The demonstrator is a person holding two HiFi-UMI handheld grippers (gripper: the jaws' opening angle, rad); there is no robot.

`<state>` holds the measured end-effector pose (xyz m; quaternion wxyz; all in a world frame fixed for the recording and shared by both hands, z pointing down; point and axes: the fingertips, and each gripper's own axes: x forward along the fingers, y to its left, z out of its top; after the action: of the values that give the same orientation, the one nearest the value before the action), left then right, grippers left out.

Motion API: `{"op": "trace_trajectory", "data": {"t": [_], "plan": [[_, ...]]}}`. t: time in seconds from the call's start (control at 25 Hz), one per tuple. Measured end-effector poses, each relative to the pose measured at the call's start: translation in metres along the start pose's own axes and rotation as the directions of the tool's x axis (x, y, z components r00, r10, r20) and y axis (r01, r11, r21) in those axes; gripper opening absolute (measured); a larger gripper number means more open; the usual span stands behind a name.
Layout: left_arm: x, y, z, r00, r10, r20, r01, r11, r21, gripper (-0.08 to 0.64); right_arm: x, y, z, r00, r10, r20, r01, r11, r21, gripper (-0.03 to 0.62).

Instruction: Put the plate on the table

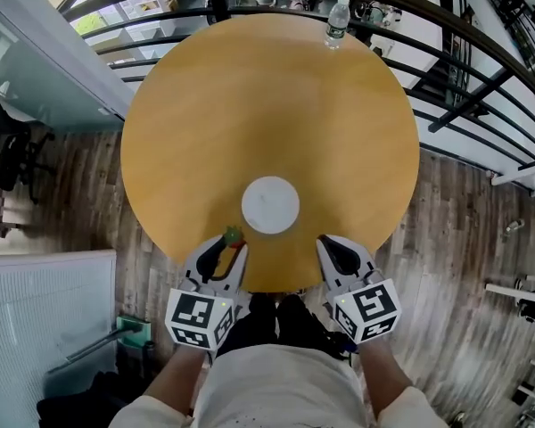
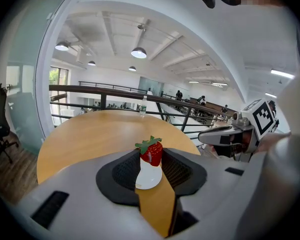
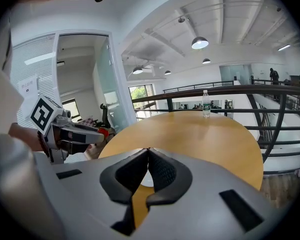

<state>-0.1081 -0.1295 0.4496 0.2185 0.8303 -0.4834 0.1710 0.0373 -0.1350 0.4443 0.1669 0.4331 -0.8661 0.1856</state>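
A small white plate (image 1: 270, 205) lies flat on the round wooden table (image 1: 267, 105), near its front edge. My left gripper (image 1: 234, 237) hovers at the table's edge just left of the plate, shut on a red strawberry (image 1: 234, 235) with a green leafy top. In the left gripper view the strawberry (image 2: 151, 151) sits pinched between the dark pads, and the plate (image 2: 149, 176) shows behind and below it. My right gripper (image 1: 325, 242) is just right of the plate, shut with nothing in it. In the right gripper view its tips (image 3: 148, 151) meet, and a sliver of the plate (image 3: 146, 180) shows beyond them.
A clear water bottle (image 1: 337, 22) stands at the table's far edge. A dark metal railing (image 1: 446, 34) curves round behind the table. A white panel (image 1: 45, 310) stands on the wooden floor at the left, beside the person's legs.
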Motion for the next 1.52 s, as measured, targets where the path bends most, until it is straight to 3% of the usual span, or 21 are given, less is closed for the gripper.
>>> {"op": "trace_trajectory", "data": {"t": [0.68, 1.16, 1.52], "plan": [[0.089, 0.023, -0.037, 0.991, -0.007, -0.137, 0.016, 0.998, 0.062, 0.147, 0.058, -0.036, -0.032, 0.999, -0.017, -0.048, 0.018, 0.999, 0.034, 0.026], [0.145, 0.029, -0.072, 0.967, -0.015, -0.253, 0.059, 0.985, 0.165, 0.147, 0.079, -0.055, -0.047, 0.997, -0.031, -0.069, 0.035, 0.997, 0.07, 0.026], [0.173, 0.035, -0.096, 0.948, -0.022, -0.319, 0.089, 0.977, 0.196, 0.147, 0.085, -0.06, -0.061, 0.996, -0.035, -0.08, 0.042, 0.994, 0.096, 0.026]]}}
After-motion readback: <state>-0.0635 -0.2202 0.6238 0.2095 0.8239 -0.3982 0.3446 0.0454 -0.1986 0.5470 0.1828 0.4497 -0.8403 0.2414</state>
